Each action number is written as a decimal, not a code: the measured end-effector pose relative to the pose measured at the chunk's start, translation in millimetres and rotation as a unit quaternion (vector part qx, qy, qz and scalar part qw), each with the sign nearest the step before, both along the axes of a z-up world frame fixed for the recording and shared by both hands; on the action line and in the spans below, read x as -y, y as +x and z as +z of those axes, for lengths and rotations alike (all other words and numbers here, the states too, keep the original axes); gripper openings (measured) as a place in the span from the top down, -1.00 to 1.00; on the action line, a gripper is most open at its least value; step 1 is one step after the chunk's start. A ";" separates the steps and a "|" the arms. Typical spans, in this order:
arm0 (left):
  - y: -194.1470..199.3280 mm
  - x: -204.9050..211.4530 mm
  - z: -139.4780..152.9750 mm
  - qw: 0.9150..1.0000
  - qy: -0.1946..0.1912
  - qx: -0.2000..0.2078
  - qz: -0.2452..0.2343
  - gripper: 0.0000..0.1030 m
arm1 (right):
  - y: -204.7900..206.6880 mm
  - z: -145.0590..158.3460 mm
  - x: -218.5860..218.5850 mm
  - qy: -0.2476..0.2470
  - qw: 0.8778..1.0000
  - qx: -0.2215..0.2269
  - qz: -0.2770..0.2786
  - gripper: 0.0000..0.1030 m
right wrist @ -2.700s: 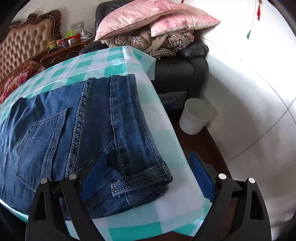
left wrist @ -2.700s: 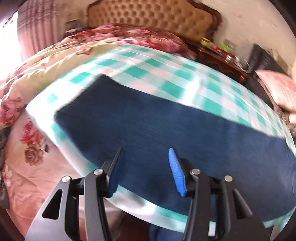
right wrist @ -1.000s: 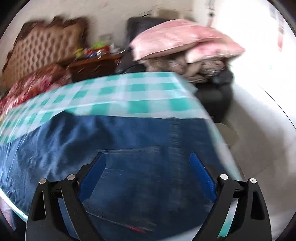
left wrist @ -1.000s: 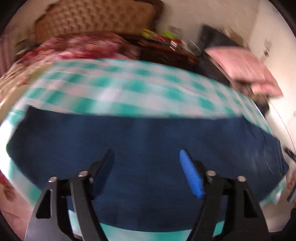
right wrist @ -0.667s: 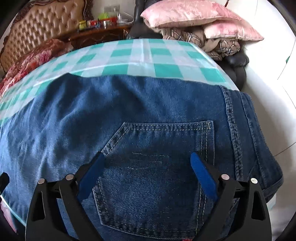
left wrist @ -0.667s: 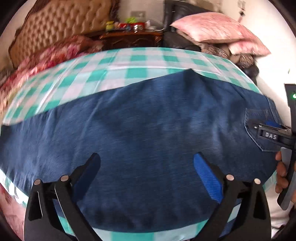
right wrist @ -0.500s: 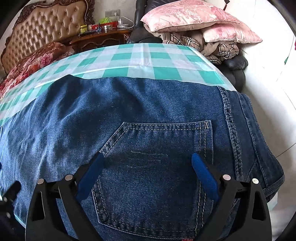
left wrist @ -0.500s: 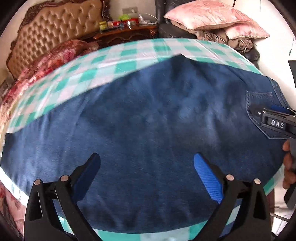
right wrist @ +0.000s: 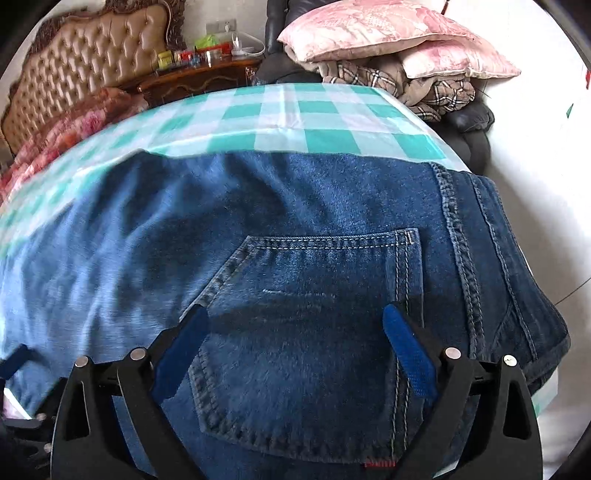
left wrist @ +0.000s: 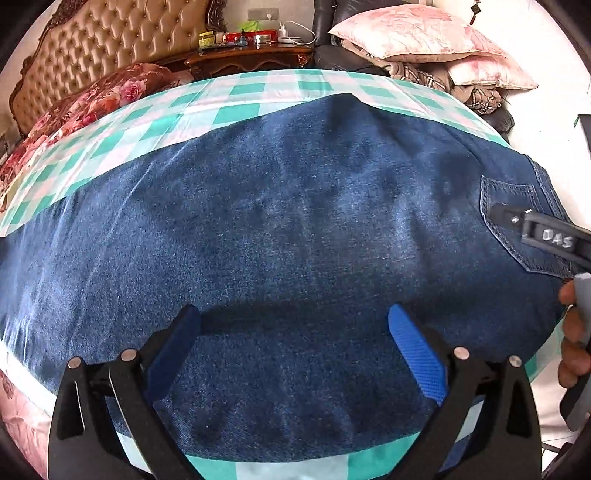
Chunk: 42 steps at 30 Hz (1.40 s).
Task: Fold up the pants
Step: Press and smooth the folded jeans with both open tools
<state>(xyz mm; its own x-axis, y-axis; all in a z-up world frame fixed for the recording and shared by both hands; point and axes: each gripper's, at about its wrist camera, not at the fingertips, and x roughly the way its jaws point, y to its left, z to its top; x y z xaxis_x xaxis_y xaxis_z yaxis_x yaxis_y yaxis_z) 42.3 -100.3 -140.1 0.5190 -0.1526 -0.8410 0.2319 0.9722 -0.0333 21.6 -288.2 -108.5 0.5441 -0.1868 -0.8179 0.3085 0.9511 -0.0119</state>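
Dark blue jeans point(left wrist: 280, 229) lie flat across a table with a teal and white checked cloth point(left wrist: 236, 96), folded lengthwise, legs to the left and waist to the right. My left gripper point(left wrist: 293, 332) is open and empty, low over the thigh part. My right gripper point(right wrist: 293, 332) is open and empty, low over the back pocket point(right wrist: 314, 332) near the waistband point(right wrist: 480, 258). The right gripper also shows at the right edge of the left wrist view point(left wrist: 546, 236), with a hand below it.
Behind the table stand a tufted headboard point(left wrist: 110, 44), a floral bedspread point(left wrist: 92, 99), a wooden nightstand with small items point(left wrist: 251, 55), and a dark chair stacked with pink pillows point(right wrist: 369, 33) and plaid blankets. A white wall lies to the right.
Both grippers have swung from the jeans' two ends to over the middle and the back pocket, and have come lower over the denim. Both stay open.
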 end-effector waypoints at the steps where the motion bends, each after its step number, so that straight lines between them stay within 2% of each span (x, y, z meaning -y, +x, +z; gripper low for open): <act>1: -0.6 -0.1 0.6 1.000 0.000 -0.001 -0.001 -0.97 | -6.8 6.6 0.6 0.019 1.000 0.022 0.002 -0.78; 3: -1.8 -0.8 0.7 1.000 0.000 -0.001 -0.007 -0.97 | -21.0 18.9 -8.3 0.028 0.998 0.050 0.021 -0.78; 7: -4.7 -0.9 1.0 1.000 -0.001 0.004 -0.009 -0.97 | -38.3 18.0 -34.9 -0.005 0.997 0.041 0.063 -0.78; 10: -5.3 -1.1 1.2 1.000 0.000 0.002 -0.008 -0.97 | -43.3 4.8 -37.0 -0.028 0.998 0.012 0.055 -0.78; 12: -6.2 -2.8 1.9 1.000 0.000 -0.003 -0.008 -0.97 | -45.6 -6.0 -31.2 -0.022 0.999 -0.010 0.046 -0.79; 15: -8.3 -6.5 1.9 1.000 0.000 -0.005 -0.007 -0.97 | -50.7 -8.5 -35.6 -0.045 0.997 -0.018 0.064 -0.78; 28: -17.4 -24.6 2.6 1.000 -0.010 -0.011 -0.003 -0.96 | -49.9 -11.6 -41.4 -0.058 0.996 -0.036 0.049 -0.79; 31: -16.0 -52.1 2.8 1.000 -0.019 -0.007 0.018 -0.96 | -48.4 -11.3 -41.8 -0.058 0.996 -0.041 0.047 -0.79; 34: -12.1 -105.6 4.0 0.997 -0.054 -0.002 0.057 -0.94 | -47.3 -9.9 -42.9 -0.060 0.996 -0.051 0.046 -0.79; 36: -11.0 -143.1 4.9 0.994 -0.071 0.004 0.083 -0.73 | -46.2 -7.5 -43.7 -0.067 0.995 -0.059 0.050 -0.78; 38: -12.0 -182.9 5.9 0.990 -0.086 0.013 0.110 -0.69 | -44.3 -2.4 -47.3 -0.089 0.993 -0.063 0.053 -0.76; 40: -12.3 -227.3 3.2 0.985 -0.090 0.020 0.147 -0.50 | -40.3 6.9 -55.8 -0.095 0.992 -0.055 0.066 -0.76; 41: -12.4 -243.8 4.0 0.983 -0.102 0.026 0.151 -0.23 | -36.9 12.5 -62.0 -0.083 0.992 -0.047 0.078 -0.69; 42: -11.6 -263.0 4.5 0.981 -0.104 0.032 0.161 -0.22 | -32.2 17.9 -71.3 -0.067 0.993 -0.041 0.093 -0.58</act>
<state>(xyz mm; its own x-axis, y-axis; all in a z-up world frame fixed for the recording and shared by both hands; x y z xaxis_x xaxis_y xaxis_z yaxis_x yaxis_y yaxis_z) 30.7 162.7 -135.6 0.6185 -0.1375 -0.7737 -0.0777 0.9691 -0.2343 -10.6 -217.0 -90.6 0.5127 -0.1994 -0.8351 0.1211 0.9797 -0.1595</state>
